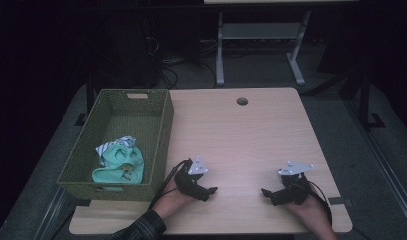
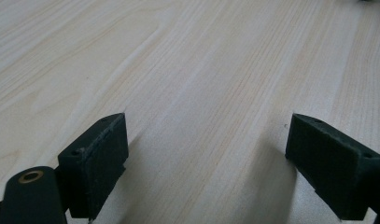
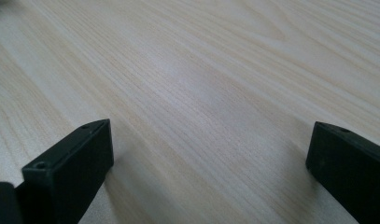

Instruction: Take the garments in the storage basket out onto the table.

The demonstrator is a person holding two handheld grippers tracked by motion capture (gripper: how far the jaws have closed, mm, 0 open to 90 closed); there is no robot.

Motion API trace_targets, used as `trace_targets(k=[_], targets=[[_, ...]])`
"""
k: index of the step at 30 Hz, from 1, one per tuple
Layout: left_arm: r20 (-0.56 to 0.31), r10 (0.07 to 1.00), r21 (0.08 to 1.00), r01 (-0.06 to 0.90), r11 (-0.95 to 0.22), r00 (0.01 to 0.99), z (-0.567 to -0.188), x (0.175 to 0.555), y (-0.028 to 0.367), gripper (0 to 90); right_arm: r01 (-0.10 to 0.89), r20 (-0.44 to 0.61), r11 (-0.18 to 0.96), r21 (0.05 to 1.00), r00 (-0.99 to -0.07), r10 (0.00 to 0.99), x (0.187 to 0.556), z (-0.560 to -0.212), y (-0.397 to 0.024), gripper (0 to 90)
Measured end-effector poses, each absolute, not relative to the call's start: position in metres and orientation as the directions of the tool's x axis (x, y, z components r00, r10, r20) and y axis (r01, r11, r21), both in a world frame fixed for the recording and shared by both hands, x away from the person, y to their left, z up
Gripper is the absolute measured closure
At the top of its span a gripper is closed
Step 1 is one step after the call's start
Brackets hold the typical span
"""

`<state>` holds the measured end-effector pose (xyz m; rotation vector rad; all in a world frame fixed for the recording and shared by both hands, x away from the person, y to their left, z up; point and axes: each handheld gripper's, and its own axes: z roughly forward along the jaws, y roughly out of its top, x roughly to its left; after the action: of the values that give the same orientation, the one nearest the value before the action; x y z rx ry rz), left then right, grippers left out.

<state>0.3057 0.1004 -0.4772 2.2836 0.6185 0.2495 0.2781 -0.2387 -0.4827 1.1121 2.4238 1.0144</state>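
You are resting both claws low on the near part of the counter (image 1: 251,135), the left claw (image 1: 211,191) and the right claw (image 1: 265,192) pointing toward each other, well apart. Both are standing wide open and gripping nothing, bare pale wood grain showing between their black pads. The nearest thing, a crumpled mint-green cloth (image 1: 119,164) with a striped piece on it, is lying in the near end of the woven green basket (image 1: 161,135) at the counter's left edge. A round cable hole (image 1: 242,101) is sitting at the far side. The room beyond is dark, with grey floor and a white frame (image 1: 261,40).
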Motion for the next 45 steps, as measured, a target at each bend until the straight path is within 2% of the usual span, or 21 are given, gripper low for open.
trace_targets(k=[15,45], targets=[[0.013,0.499,0.664,0.366,-0.652,0.866,-0.471,0.307,0.098,12.8,0.56,0.037,0.447,0.698,-0.651,0.758,0.277,-0.482,-0.239,0.3],[-0.014,0.479,0.683,0.358,-0.636,0.877,-0.452,0.311,0.097,13.1,0.561,0.038,0.446,0.697,-0.651,0.759,0.277,-0.482,-0.239,0.3]])
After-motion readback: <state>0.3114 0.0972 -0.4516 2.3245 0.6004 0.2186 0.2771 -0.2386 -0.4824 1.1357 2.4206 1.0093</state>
